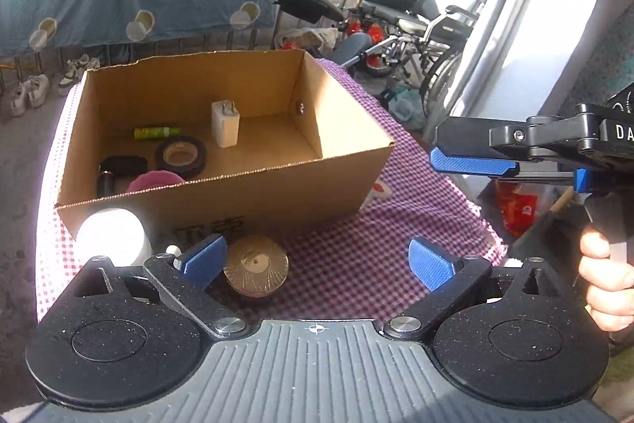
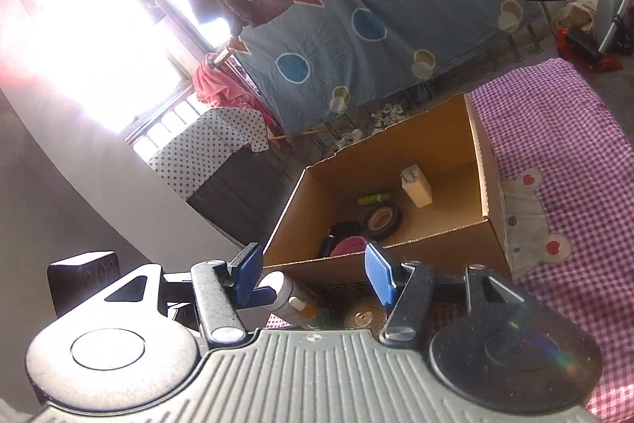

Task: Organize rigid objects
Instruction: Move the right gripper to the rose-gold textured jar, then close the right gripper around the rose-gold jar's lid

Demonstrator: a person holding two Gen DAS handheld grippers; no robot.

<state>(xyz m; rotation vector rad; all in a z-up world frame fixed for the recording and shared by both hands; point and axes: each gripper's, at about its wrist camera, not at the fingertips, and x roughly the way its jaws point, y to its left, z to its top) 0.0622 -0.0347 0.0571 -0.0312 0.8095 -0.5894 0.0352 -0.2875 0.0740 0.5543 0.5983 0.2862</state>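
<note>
I held my left gripper [image 1: 317, 260] low over the checked cloth [image 1: 356, 256], jaws spread wide, the round disc [image 1: 255, 264] lying between them before the cardboard box [image 1: 222, 193]. My right gripper [image 2: 313, 272] hovered tilted beside the box, jaws apart, empty.
</note>
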